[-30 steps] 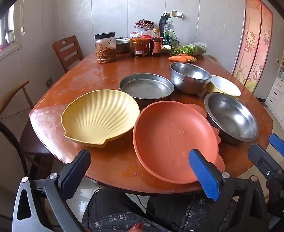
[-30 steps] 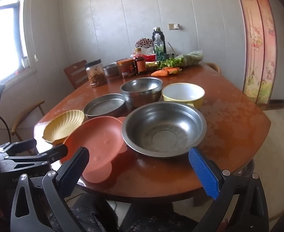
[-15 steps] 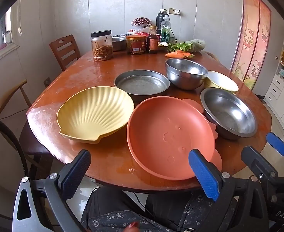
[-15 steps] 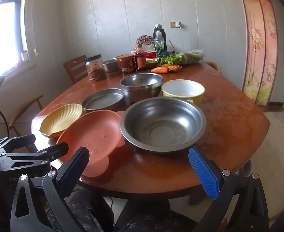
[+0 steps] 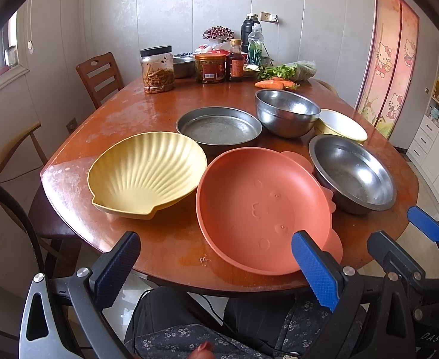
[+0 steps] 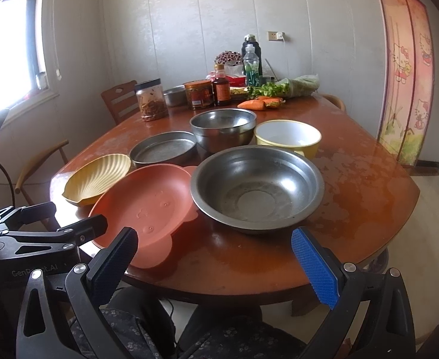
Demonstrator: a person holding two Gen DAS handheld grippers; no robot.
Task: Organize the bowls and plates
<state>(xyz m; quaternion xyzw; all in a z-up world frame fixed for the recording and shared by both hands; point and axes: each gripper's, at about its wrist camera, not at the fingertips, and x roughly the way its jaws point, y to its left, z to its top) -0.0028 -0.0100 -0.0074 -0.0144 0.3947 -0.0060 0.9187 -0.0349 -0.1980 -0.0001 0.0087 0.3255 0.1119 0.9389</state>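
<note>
- Plates and bowls, six in all, are spread over the near half of the wooden table, nothing stacked.
- Left gripper and right gripper are both held released at the near edge, nothing gripped.
- Closest: one orange plate, touching one wide steel bowl.
- One yellow shell dish is seen at the left.
- Behind: one flat steel pan, one deep steel bowl, one yellow bowl.
</note>
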